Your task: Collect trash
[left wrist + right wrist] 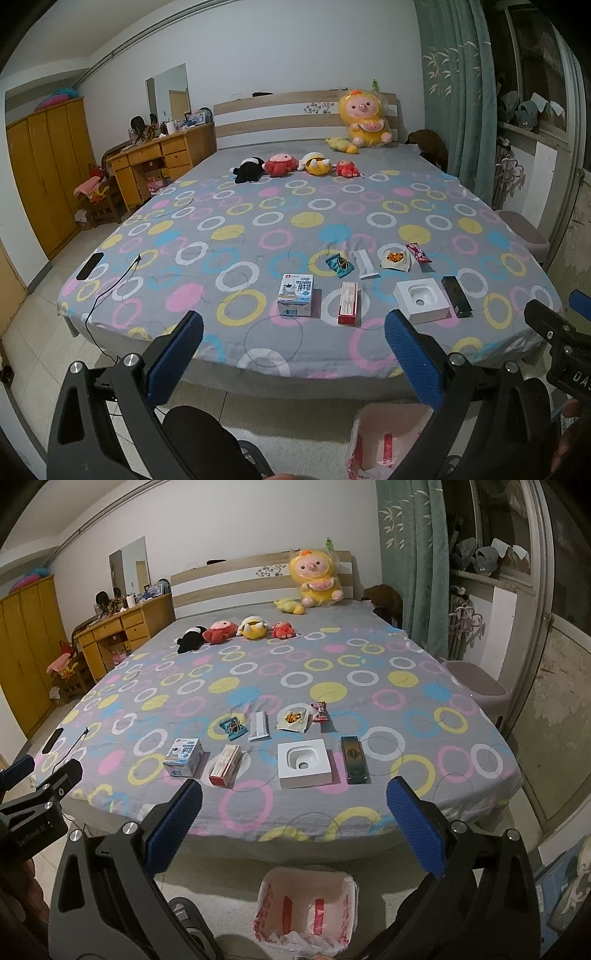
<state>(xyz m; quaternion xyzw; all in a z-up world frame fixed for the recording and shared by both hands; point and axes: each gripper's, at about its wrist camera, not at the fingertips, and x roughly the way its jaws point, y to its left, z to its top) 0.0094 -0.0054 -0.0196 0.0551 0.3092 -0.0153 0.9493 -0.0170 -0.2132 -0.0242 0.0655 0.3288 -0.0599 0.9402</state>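
Note:
Trash lies in two rows near the bed's front edge: a milk carton (296,294) (183,757), a red box (348,302) (225,765), a white tray-like box (421,300) (305,763), a dark box (457,296) (354,759), a teal wrapper (338,264) (232,728), a white sachet (366,263) (258,725), an orange snack packet (396,259) (292,718) and a red wrapper (418,252) (320,712). A bag-lined bin (384,439) (306,908) stands on the floor below. My left gripper (293,354) and right gripper (294,823) hang open before the bed, holding nothing.
Plush toys (295,164) (236,629) line the far half of the bed (236,258) (406,716). A phone (89,265) with a cable lies at its left corner. A desk (155,158), a wardrobe (44,173) and a stool (476,686) flank the bed. A slippered foot (199,439) is beside the bin.

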